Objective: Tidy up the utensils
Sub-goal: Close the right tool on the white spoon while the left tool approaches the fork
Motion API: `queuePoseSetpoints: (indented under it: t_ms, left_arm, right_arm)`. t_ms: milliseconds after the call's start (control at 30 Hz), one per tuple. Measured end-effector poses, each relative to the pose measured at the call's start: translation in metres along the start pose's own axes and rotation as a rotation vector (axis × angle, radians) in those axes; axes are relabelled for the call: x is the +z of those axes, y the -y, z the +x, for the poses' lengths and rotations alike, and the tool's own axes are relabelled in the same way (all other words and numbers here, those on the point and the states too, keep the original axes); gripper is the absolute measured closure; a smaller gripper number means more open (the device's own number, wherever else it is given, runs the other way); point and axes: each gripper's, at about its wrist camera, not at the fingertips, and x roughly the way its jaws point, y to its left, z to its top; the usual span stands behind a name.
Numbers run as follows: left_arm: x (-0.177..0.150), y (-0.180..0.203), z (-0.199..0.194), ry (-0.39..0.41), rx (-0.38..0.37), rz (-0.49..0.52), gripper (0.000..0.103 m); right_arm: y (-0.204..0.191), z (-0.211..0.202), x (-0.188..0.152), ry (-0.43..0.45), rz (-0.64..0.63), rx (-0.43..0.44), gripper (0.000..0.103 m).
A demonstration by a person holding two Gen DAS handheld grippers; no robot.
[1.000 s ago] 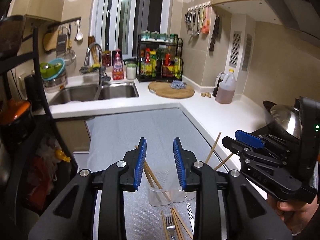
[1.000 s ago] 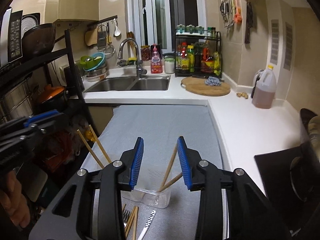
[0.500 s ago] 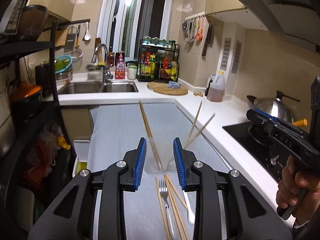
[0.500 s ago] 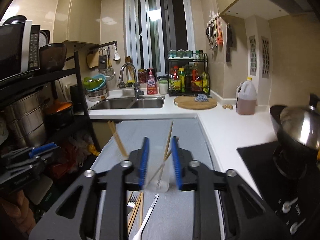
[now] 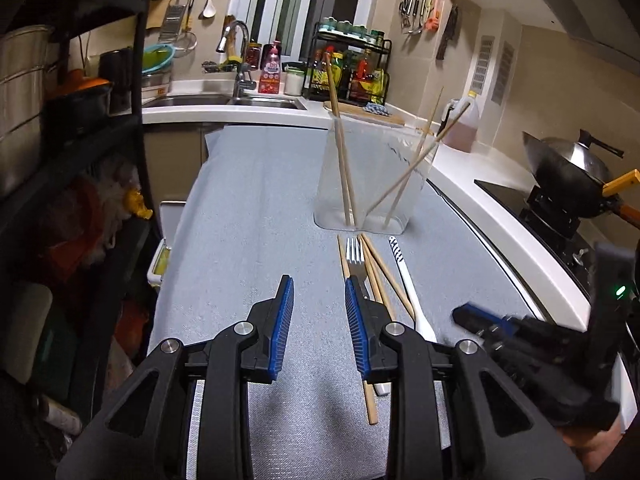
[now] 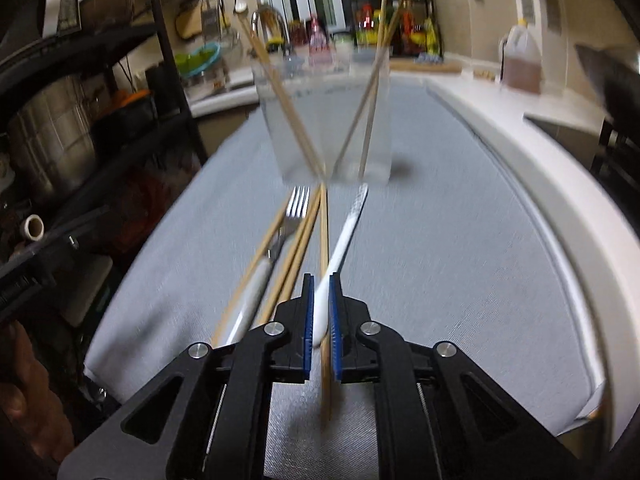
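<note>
Left wrist view first — my left gripper [image 5: 319,312] hangs with its blue pads spread apart over the grey mat [image 5: 248,216], nothing between them. Just right of it lie the fork [image 5: 355,254], loose chopsticks [image 5: 380,264] and the white-handled knife [image 5: 404,276], with the clear cup [image 5: 372,176] beyond holding four more chopsticks. Far right, my right gripper [image 6: 321,280] has its jaws nearly together around the knife's handle and one chopstick — contact is blurred, can't tell.
</note>
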Motion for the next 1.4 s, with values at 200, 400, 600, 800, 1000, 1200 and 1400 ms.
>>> queuePoseSetpoints:
  t_ms: [200, 400, 600, 800, 1000, 1200, 1400]
  left_arm:
    - [-0.008, -0.005, 0.006, -0.024, -0.012, -0.011, 0.076]
    - [-0.012, -0.004, 0.006, -0.030, -0.014, -0.019, 0.076]
    - [-0.014, -0.003, 0.007, -0.034, -0.016, -0.014, 0.076]
    - [-0.019, -0.001, 0.011, -0.054, -0.017, -0.006, 0.076]
    - [-0.030, 0.004, 0.025, -0.118, -0.045, -0.024, 0.076]
    - [-0.038, 0.015, 0.033, -0.152, -0.050, 0.008, 0.076]
    - [-0.044, 0.023, 0.038, -0.173, -0.048, 0.030, 0.076]
  right_arm:
    - [-0.002, 0.024, -0.015, -0.040, 0.037, 0.002, 0.076]
    - [-0.011, 0.031, -0.022, -0.054, -0.006, -0.010, 0.080]
    - [-0.006, 0.023, -0.021, -0.039, -0.002, -0.009, 0.083]
    - [0.008, 0.000, -0.015, 0.005, -0.027, -0.022, 0.083]
    - [0.034, -0.004, -0.026, -0.035, -0.085, -0.063, 0.083]
    - [0.048, -0.004, -0.034, -0.059, -0.148, -0.069, 0.084]
    - [0.051, -0.006, -0.036, -0.044, -0.133, -0.041, 0.084]
